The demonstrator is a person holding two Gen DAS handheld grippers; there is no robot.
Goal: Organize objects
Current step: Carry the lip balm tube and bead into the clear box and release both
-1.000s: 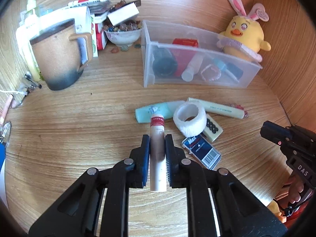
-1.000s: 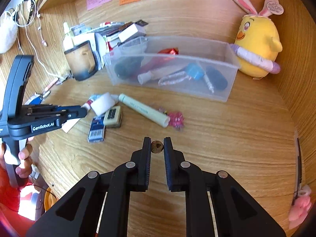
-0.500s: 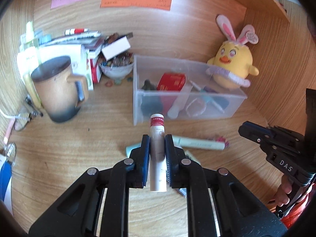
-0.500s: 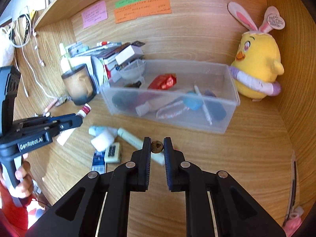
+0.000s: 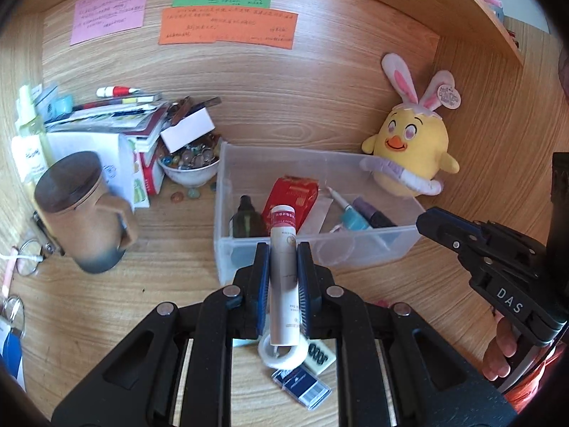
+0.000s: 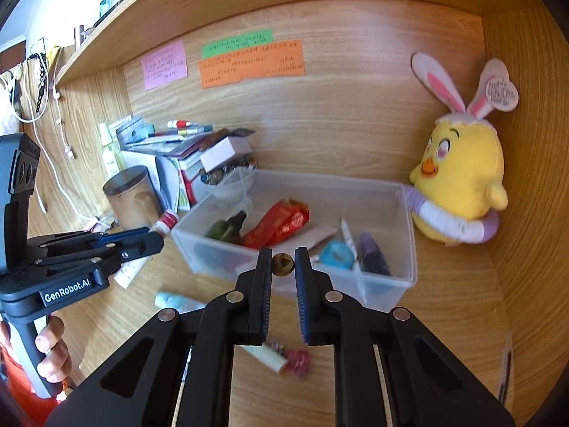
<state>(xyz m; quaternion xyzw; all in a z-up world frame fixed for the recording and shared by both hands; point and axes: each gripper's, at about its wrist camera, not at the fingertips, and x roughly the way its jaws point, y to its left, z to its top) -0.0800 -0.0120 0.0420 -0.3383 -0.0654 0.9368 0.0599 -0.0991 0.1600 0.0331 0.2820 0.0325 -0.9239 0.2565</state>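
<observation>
Left hand-held gripper [image 5: 282, 249] around white tube [image 5: 282, 270]

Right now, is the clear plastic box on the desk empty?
No, the clear plastic box already holds a red packet, a dark bottle and several other small things.

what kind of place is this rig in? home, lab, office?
Most likely a home study desk in a wooden alcove under a shelf. Cues: pink, green and orange handwritten paper notes stuck on the wooden back panel, a yellow plush chick with rabbit ears in the corner, and a clear plastic bin of toiletries.
</observation>
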